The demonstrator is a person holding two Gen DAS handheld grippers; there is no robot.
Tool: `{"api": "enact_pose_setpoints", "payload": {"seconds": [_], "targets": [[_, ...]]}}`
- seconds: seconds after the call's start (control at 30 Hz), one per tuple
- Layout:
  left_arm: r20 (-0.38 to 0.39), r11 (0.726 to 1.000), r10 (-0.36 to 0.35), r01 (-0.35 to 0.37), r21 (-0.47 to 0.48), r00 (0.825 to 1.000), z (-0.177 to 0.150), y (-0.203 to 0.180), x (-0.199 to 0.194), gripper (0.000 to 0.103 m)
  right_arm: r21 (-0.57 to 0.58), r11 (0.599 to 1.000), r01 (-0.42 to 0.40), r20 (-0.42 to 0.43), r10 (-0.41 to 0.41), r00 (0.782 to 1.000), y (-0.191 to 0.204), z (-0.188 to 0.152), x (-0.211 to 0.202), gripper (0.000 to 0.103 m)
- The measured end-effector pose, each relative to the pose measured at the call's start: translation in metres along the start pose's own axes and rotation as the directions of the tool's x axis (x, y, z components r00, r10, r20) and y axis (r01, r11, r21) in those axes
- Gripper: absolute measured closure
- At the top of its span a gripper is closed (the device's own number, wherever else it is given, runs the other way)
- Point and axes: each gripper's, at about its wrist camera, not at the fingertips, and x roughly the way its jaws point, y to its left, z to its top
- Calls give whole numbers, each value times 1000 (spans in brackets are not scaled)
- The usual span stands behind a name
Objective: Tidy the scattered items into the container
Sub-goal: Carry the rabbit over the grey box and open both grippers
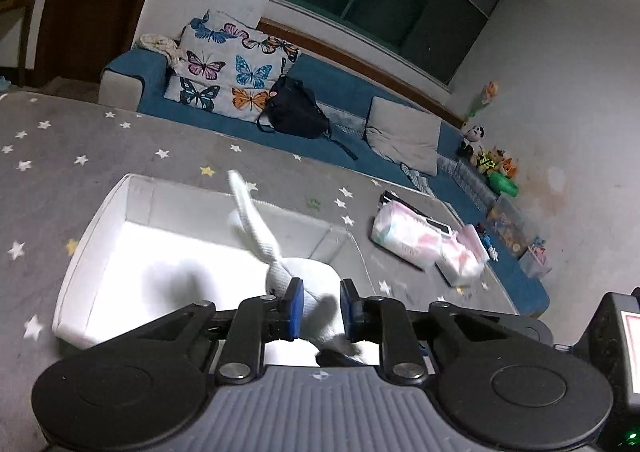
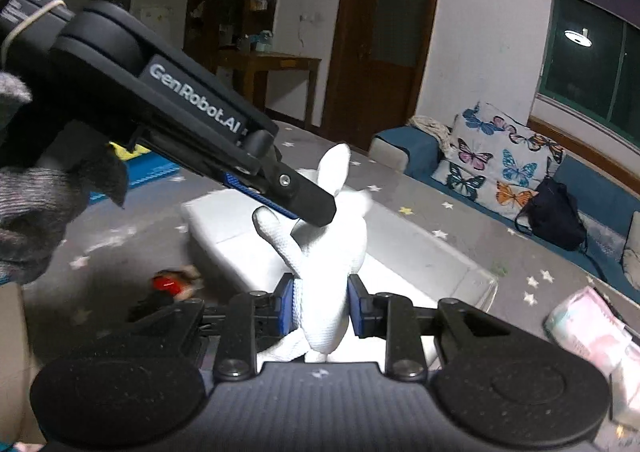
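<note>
A white knitted glove (image 2: 324,252) hangs over the white open box (image 2: 224,220), held by both grippers. My right gripper (image 2: 321,304) is shut on the glove's lower part, its blue pads pressing from both sides. My left gripper (image 2: 316,210) reaches in from the upper left and pinches the glove higher up, near its fingers. In the left wrist view the glove (image 1: 260,228) sticks up between the blue pads of the left gripper (image 1: 320,306), above the box (image 1: 140,212), which shows a bare white floor.
The box sits on a grey star-patterned carpet (image 1: 80,156). Plastic-wrapped packs (image 1: 404,232) lie to its right, and a small red item (image 2: 168,284) to its left. Behind is a blue sofa with a butterfly cushion (image 1: 224,64), a black bag (image 1: 294,108) and plush toys (image 1: 480,148). A gloved hand (image 2: 28,204) holds the left gripper.
</note>
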Motion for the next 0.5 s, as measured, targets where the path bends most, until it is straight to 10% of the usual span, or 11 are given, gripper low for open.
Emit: {"api": "enact_pose_setpoints", "payload": {"seconds": [0.5], "targets": [[-98, 995, 91, -94, -27, 991, 13, 35, 89, 81, -21, 999, -28, -171, 24, 985, -29, 4, 99, 77]]}}
